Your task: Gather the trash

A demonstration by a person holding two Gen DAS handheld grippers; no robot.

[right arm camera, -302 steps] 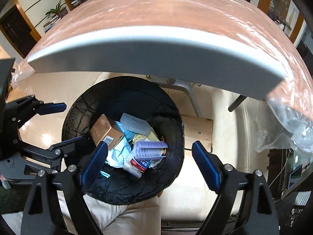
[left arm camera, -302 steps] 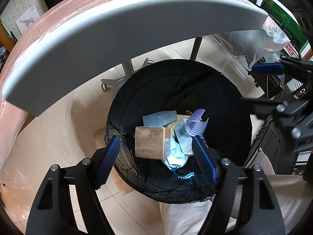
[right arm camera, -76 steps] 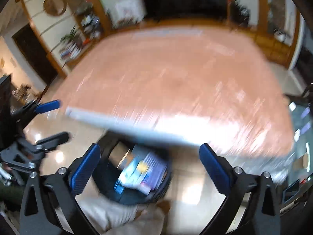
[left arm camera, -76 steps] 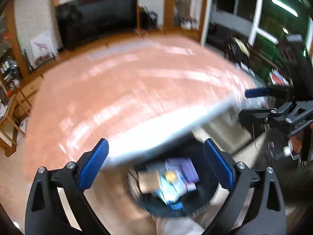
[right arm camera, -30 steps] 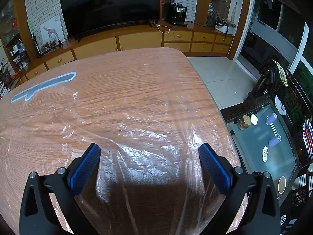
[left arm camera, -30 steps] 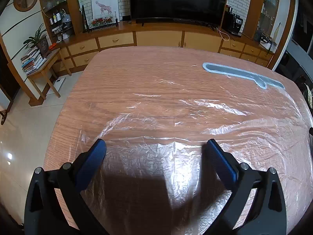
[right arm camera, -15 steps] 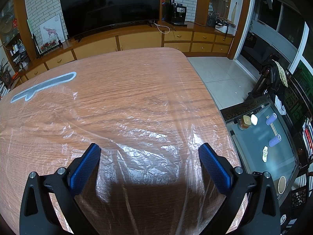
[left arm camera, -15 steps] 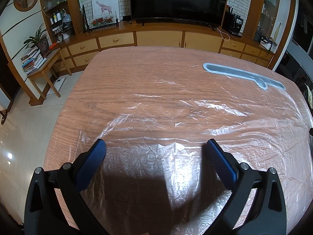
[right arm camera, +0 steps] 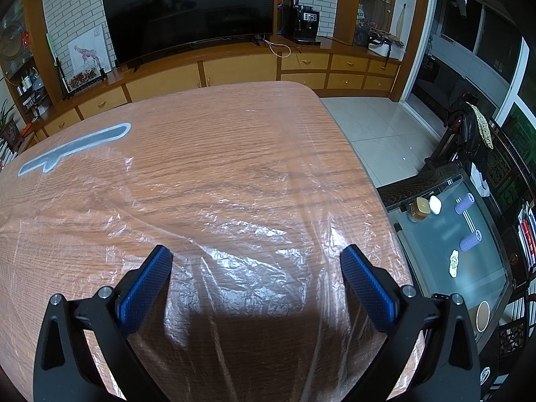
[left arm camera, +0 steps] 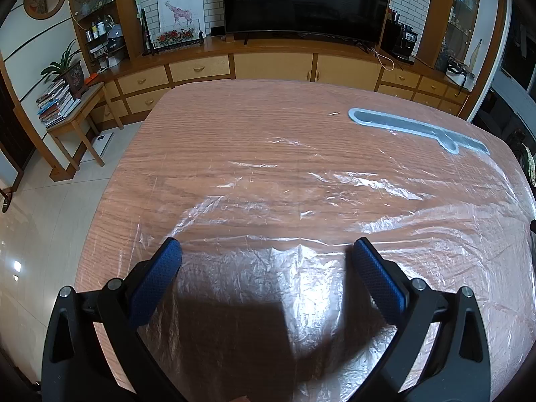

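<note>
I find both hand-held grippers, left (left arm camera: pixel 264 261) and right (right arm camera: pixel 256 268), spread empty over the film-covered table (left arm camera: pixel 268 140); no trash visible to assess.

Large wooden table (left arm camera: pixel 254 140), reddish-brown, grain running across, corners rounded. Covered by a clear plastic sheet (left arm camera: pixel 301 268) lying straight on the top, wrinkled and glossy toward the near edge, smoother farther off; same sheet (right arm camera: pixel 254 234) draped over the table's right edge (right arm camera: pixel 338 134) in the right wrist view. One long grey cable slot (left arm camera: pixel 415 129) set into the surface near the far side, seen through the film, also visible at far left (right arm camera: pixel 72 149) from the right wrist.
</note>
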